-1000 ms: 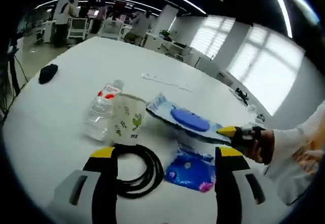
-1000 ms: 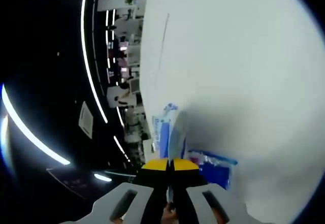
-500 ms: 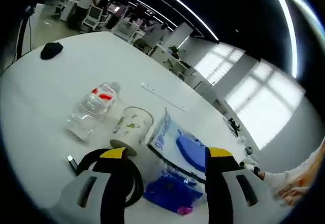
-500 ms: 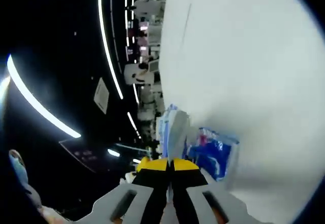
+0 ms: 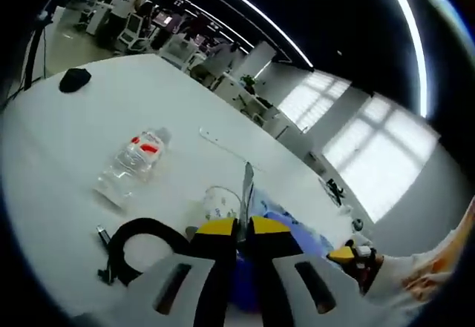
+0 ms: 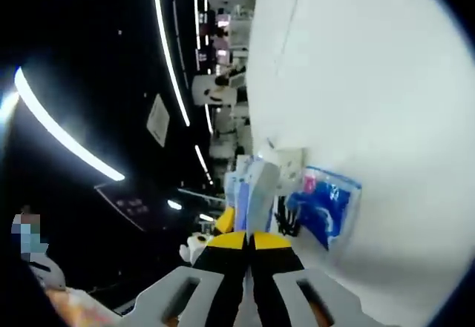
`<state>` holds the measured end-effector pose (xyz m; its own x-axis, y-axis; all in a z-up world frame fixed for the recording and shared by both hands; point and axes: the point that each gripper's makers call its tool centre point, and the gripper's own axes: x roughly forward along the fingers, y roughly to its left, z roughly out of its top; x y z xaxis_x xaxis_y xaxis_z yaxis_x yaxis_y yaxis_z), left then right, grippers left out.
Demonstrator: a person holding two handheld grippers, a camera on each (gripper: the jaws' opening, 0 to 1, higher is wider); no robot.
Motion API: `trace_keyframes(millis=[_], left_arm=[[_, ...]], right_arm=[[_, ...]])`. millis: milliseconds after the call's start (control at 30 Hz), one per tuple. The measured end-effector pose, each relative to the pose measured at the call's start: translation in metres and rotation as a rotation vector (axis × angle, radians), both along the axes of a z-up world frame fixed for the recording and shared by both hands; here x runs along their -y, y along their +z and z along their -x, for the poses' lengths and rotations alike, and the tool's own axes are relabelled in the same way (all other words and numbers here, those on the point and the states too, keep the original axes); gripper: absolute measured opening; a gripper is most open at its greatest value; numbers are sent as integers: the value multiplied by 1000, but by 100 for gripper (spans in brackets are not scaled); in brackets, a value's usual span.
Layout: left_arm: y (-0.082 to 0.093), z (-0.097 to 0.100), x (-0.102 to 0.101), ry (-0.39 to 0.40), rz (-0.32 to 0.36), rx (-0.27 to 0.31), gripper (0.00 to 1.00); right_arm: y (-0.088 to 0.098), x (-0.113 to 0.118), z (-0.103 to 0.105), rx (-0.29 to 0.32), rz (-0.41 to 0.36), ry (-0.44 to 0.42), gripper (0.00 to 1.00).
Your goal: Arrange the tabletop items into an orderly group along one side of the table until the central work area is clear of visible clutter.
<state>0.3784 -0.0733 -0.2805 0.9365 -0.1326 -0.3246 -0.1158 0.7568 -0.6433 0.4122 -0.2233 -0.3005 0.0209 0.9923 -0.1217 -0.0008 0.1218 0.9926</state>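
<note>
A pale blue wipes pack (image 5: 246,185) stands on edge, and my left gripper (image 5: 237,227) is shut on its near end. My right gripper (image 6: 249,236) is shut on the same pack (image 6: 252,186); its yellow tip (image 5: 349,255) shows at the lower right of the left gripper view. A dark blue packet (image 6: 326,201) lies on the white table just beside the pack. A paper cup (image 5: 220,202) stands close behind my left jaws. A clear water bottle (image 5: 130,167) with a red label lies on its side to the left. A black cable coil (image 5: 137,245) lies near the table edge.
A black lump (image 5: 74,78) sits far off on the table (image 5: 89,127). A thin white strip (image 5: 223,140) lies beyond the cup. A person's sleeve (image 5: 438,260) is at the right edge. Desks and people fill the room behind.
My left gripper has moved in and shut on the wipes pack, which has tipped up on edge. The right gripper keeps its hold, and its view has swung toward the cup and cable.
</note>
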Motion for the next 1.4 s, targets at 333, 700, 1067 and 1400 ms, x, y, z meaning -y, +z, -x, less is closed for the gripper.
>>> trace_keyframes(millis=[333, 700, 1067, 1400], left_arm=[[4, -3, 28, -47, 77, 37, 0], [23, -10, 71, -127, 77, 73, 0], [22, -25, 70, -136, 36, 44, 0], [37, -84, 28, -163, -115, 35, 0]], right_arm=[[14, 25, -27, 174, 92, -110, 0], [51, 49, -77, 415, 159, -265, 0], [48, 48, -98, 543, 219, -266, 0], [60, 14, -150, 669, 284, -243, 0]])
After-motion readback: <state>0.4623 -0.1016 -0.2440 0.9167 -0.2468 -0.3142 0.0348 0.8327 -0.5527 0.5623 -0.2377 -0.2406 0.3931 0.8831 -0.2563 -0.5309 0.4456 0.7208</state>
